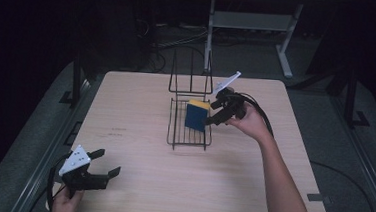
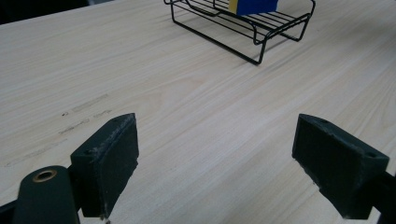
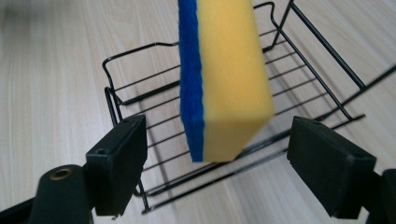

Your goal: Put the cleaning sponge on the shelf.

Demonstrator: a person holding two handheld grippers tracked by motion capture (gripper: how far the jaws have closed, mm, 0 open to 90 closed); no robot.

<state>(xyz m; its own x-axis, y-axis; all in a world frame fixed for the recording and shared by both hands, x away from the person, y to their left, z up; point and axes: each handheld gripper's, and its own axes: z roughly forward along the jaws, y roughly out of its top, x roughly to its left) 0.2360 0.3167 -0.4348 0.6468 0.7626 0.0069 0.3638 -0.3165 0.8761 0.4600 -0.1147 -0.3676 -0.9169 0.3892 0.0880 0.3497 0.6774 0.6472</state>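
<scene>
The right tool [image 1: 214, 113] was positioned over the right side of the black wire rack [image 1: 174, 130], which stood near the centre of the light wooden tabletop [image 1: 133, 147]. Its jaws stood spread wide, and the pads touched nothing. The sponge [image 3: 224, 79], blue on one face and yellow on the other, appeared in the right gripper view between the two pads but clear of both, tilted on edge above the wires of the rack. In the high view the sponge stood inside the rack, toward its right side, just beside the right tool. Whether its lower edge rested on the wires could not be determined. The left tool [image 1: 108, 163] was held at the near left corner of the tabletop, well apart from the rack, with its jaws spread and only bare tabletop between them.
</scene>
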